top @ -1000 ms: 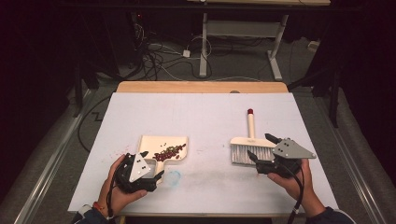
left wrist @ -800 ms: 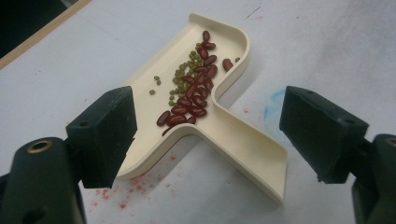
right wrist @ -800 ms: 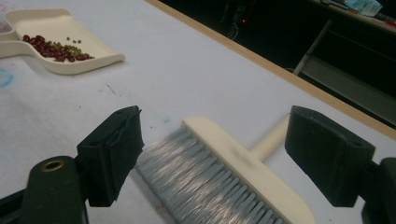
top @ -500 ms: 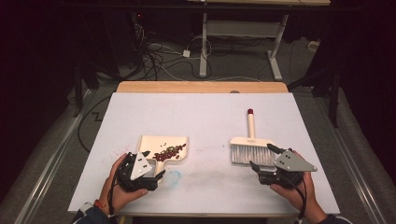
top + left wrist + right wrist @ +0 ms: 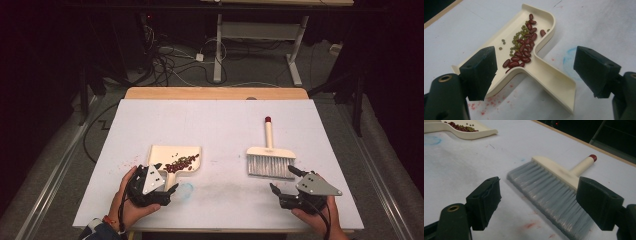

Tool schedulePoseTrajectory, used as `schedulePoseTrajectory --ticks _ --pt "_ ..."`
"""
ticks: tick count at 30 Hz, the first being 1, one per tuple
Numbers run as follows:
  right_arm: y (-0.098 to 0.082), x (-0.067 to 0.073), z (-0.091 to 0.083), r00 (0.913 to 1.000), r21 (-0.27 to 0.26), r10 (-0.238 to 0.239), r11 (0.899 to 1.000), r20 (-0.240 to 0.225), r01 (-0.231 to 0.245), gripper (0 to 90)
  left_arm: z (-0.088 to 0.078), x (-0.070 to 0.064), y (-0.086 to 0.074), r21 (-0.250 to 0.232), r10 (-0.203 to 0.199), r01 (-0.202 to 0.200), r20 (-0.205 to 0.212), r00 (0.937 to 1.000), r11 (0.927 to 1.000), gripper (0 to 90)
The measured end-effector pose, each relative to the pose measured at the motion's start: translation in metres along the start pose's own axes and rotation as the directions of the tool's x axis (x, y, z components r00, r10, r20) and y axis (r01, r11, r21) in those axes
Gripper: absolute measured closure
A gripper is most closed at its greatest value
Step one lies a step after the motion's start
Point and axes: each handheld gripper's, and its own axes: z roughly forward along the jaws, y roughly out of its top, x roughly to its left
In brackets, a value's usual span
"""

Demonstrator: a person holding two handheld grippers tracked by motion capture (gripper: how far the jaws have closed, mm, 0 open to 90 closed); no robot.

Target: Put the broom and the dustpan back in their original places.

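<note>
Dozens of red and green beans (image 5: 522, 47) sit loose in your cream plastic dustpan (image 5: 176, 160), flat on the white tabletop (image 5: 215, 125) with its handle between the spread jaws of your left tool (image 5: 159, 192). Tip it while gripping and they spill (the lip is low). Your right tool (image 5: 281, 182), also spread, hovers just short of the grey-bristled hand brush (image 5: 270, 159); nudging it could flick debris.

Cream dustpan (image 5: 549, 77), dark-red and green beans (image 5: 522, 51), grey-bristled brush (image 5: 554, 195).

White table (image 5: 215, 120), floor cables (image 5: 175, 60)
</note>
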Motion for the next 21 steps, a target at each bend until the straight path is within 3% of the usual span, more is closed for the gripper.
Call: schedulePoseTrajectory --ticks 4,21 --pt "0.0015 0.0011 0.0003 0.9999 -0.007 -0.007 1.000 0.012 0.007 20.7 -0.0005 -0.0004 0.0005 0.006 0.020 -0.020 -0.009 0.9998 0.9998 18.9" --pt "0.0048 0.0063 0.0046 0.9997 0.010 -0.024 1.000 -0.001 0.024 20.2 -0.0031 -0.0003 -0.0010 0.000 0.032 -0.032 0.003 0.9995 0.9995 19.0"
